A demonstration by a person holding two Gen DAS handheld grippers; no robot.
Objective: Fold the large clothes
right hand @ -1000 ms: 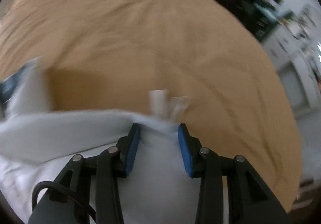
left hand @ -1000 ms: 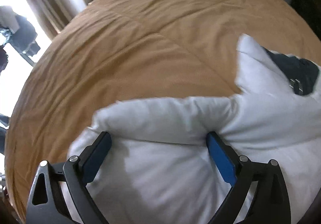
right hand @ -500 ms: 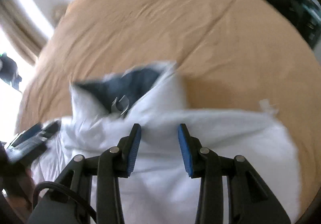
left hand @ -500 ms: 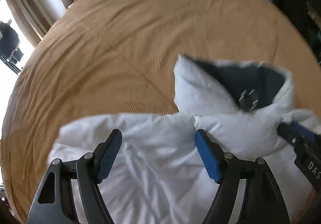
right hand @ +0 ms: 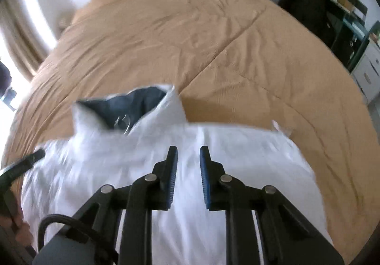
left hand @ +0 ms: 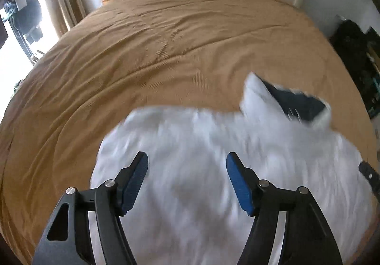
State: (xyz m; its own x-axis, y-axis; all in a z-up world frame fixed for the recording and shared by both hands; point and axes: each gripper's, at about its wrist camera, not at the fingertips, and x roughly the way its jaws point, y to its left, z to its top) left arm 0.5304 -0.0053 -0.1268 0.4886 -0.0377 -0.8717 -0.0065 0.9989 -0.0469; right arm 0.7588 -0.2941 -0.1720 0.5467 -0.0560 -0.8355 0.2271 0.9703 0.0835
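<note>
- The white padded jacket [left hand: 213,170] is puffy and slippery-looking. In the observer's judgement, a fold laid on it may spring back open once nothing presses on it, and the stand-up collar [right hand: 133,108] with its dark blue lining is the likeliest part to lift.
- The left gripper [left hand: 187,165] has its jaws fairly wide and closing, with nothing pinched between the blue pads; only the jacket's surface shows below the gap. If they close here, they may catch a thick bunch of stuffing instead of an edge and drag the whole bundle out of shape.
- The right gripper [right hand: 188,158] has its jaws narrow and closing, also empty, hovering over the middle of the jacket. A pinch of the top layer alone could undo the fold beneath.
- Both views are blurred over the cloth, so seams and edges are hard to pick out, and a misjudged edge is a real risk.
- The jacket lies on the near part of the tan bedspread [left hand: 142,51], directly below and ahead of both grippers. Its collar points towards the head of the bed.
- In the left wrist view the collar sits to the upper right of the jaws; in the right wrist view, to the upper left. So it lies roughly between the two grippers.
</note>
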